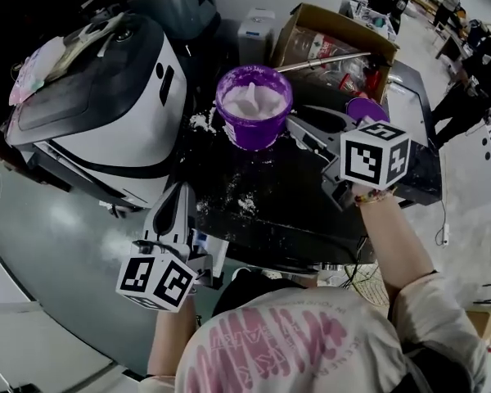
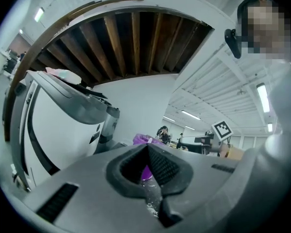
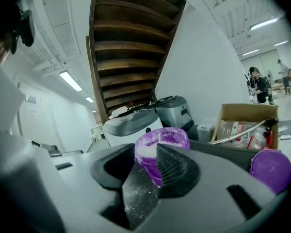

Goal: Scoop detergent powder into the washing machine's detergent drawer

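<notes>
Head view: purple tub (image 1: 254, 105), open and full of white detergent powder, stands on the dark table (image 1: 290, 211) beside the washing machine (image 1: 119, 133), with spilled powder around it. Right gripper (image 1: 304, 128) just beside the tub, tipped slightly down, jaws spread, empty. Left gripper (image 1: 180, 191) level at the table's near edge, jaws together, holding nothing. Cardboard box (image 1: 311, 23) behind.

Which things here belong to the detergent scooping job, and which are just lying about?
For the job:
- purple tub, open, holding white powder
- purple lid, off the tub
- washing machine
I cannot make out a scoop or the drawer.

Lying about:
- cardboard box of clutter
- white container
- spilled powder on the dark tabletop
</notes>
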A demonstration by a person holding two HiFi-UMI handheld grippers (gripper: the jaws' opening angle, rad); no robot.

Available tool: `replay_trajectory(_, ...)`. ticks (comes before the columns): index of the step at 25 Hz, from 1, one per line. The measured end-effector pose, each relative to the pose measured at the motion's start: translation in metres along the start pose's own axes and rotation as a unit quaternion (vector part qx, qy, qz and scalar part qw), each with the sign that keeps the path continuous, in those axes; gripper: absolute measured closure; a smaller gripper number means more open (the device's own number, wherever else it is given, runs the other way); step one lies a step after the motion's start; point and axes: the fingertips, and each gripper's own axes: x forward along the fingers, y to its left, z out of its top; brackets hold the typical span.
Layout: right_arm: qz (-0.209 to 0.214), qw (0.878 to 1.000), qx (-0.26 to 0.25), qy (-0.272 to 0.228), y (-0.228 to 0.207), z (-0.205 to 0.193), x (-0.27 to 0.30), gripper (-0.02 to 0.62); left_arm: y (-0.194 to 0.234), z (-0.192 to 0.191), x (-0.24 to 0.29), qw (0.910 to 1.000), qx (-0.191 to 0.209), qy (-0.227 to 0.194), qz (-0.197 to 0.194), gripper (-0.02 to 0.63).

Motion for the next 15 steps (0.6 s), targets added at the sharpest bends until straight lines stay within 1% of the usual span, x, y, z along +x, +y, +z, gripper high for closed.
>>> replay_trajectory(5,0.011,0.997,-0.019,0.074,0.003,-0.002,0.027,0.451,0.014,0.005,0.014,0.9995,0.013,0.012,-0.024,0.603)
replay_trajectory(6,0.011,0.996,-0.021,0.088,0.003,-0.001,0.032,0.439,0.017,0.004,0.016,0.9994,0.012,0.016,-0.028,0.603)
replay_trajectory(8,0.006,0.993,-0.029,0.111,0.001,0.004,0.04,0.41,0.022,0.0,0.02,0.9991,0.007,0.023,-0.036,0.603)
replay_trajectory(11,-0.013,0.989,-0.041,0.14,-0.006,0.013,0.053,0.397,0.027,-0.004,0.026,0.9983,0.002,0.031,-0.049,0.603)
replay_trajectory(15,-0.014,0.983,-0.027,0.181,-0.012,0.012,0.073,0.396,0.033,-0.004,0.033,0.9976,0.001,0.031,-0.062,0.603)
